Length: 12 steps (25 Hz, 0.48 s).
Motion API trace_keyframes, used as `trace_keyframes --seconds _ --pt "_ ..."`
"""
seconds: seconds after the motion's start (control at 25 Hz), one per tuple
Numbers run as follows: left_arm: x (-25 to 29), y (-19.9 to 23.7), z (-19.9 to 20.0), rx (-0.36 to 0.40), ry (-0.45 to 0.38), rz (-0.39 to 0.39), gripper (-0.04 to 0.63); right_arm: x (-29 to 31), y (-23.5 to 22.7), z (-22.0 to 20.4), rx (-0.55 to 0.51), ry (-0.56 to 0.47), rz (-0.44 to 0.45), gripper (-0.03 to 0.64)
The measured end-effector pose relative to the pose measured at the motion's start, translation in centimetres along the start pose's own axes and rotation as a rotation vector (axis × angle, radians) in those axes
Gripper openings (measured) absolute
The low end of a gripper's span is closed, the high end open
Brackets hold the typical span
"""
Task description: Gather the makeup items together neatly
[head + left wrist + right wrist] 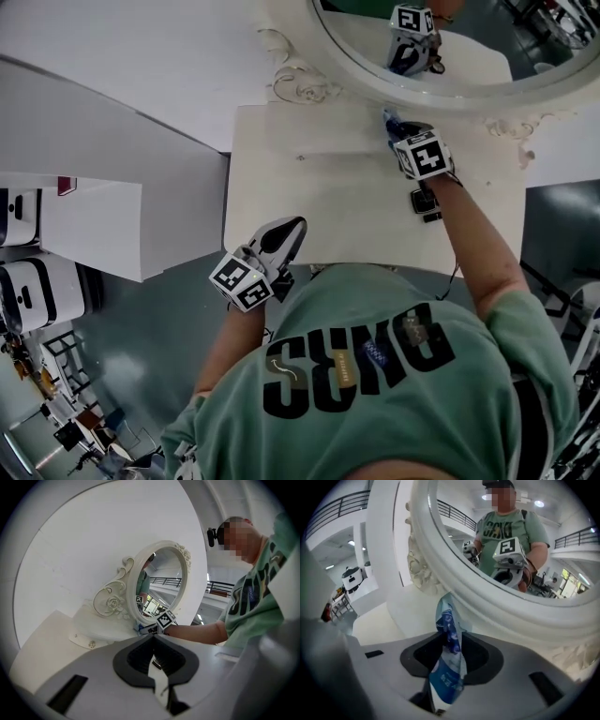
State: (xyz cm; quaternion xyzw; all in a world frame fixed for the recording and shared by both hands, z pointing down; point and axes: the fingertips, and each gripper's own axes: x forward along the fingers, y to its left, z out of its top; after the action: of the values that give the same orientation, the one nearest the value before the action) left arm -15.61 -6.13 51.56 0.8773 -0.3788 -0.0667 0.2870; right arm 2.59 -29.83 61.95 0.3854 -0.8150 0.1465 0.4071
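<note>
My left gripper (292, 230) sits nearest me, at the table (319, 197) edge farthest from the mirror (361, 67), over the corner on my left. In the left gripper view its jaws are pressed together at the tips with nothing between the pads (153, 641). It points roughly level toward the mirror (164, 573).

The tabletop between it and the mirror is bare white.

Farther out, my right forearm (473, 239) reaches across the table to the foot of the mirror. The right gripper (398, 131) is there, tilted down, just in front of the mirror frame's lower rim. Its jaws are pinching a blue-and-white sachet (447, 674). In the right gripper view (451, 637) the packet is clamped between the dark pads, crumpled, and its top end sticks out past the tips toward the frame (497, 606). I can't tell if that end touches the frame. In the head view only a bit of the blue sachet (388, 119) shows past the jaws, right at the mirror's base.

Farthest out is the mirror. It's oval, with a white frame and a carved scroll ornament (295, 80) at its lower left. The glass reflects the right gripper's marker cube (508, 548) and my green shirt (506, 524).
</note>
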Motion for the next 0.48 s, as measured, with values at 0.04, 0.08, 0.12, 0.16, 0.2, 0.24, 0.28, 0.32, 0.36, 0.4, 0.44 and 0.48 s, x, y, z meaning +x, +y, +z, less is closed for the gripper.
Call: trace_keyframes --seconds 0.04,0.08,0.12,0.16,0.2,0.24,0.28,0.32,0.36,0.4,0.44,0.48 --pt "-0.1 0.2 0.0 -0.003 0.0 0.005 0.009 0.6 0.0 0.0 0.043 0.01 0.018 0.134" --pt "-0.3 0.4 0.0 -0.006 -0.001 0.01 0.009 1.0 0.2 0.0 0.084 0.019 0.042 0.177" --pt "-0.5 0.6 0.1 -0.008 -0.003 0.016 0.009 1.4 0.6 0.1 0.116 0.03 0.07 0.212" --pt "-0.8 0.8 0.1 -0.011 -0.006 0.022 0.009 1.6 1.2 0.0 0.139 0.043 0.101 0.241" --pt "-1.1 1.0 0.1 -0.015 -0.009 0.027 0.009 1.8 1.7 -0.2 0.153 0.059 0.124 0.274" --pt "-1.3 1.2 0.1 -0.018 -0.013 0.03 0.009 2.0 2.2 -0.4 0.162 0.071 0.135 0.292" --pt "-1.5 1.3 0.0 -0.021 -0.015 0.032 0.009 2.1 2.3 -0.6 0.172 0.076 0.13 0.305" --pt "-1.6 1.4 0.0 -0.024 -0.016 0.034 0.009 2.3 2.2 -0.6 0.19 0.073 0.115 0.301" --pt "-1.7 1.4 0.1 -0.025 -0.016 0.033 0.009 2.3 2.0 -0.5 0.219 0.068 0.098 0.294" --pt "-1.8 1.4 0.1 -0.024 -0.017 0.031 0.009 2.4 1.7 -0.4 0.257 0.062 0.08 0.291" --pt "-1.9 1.3 0.1 -0.022 -0.018 0.027 0.009 2.5 1.3 -0.2 0.293 0.059 0.06 0.285" --pt "-2.0 1.3 0.1 -0.02 -0.019 0.024 0.009 2.6 1.0 -0.1 0.321 0.058 0.034 0.282"
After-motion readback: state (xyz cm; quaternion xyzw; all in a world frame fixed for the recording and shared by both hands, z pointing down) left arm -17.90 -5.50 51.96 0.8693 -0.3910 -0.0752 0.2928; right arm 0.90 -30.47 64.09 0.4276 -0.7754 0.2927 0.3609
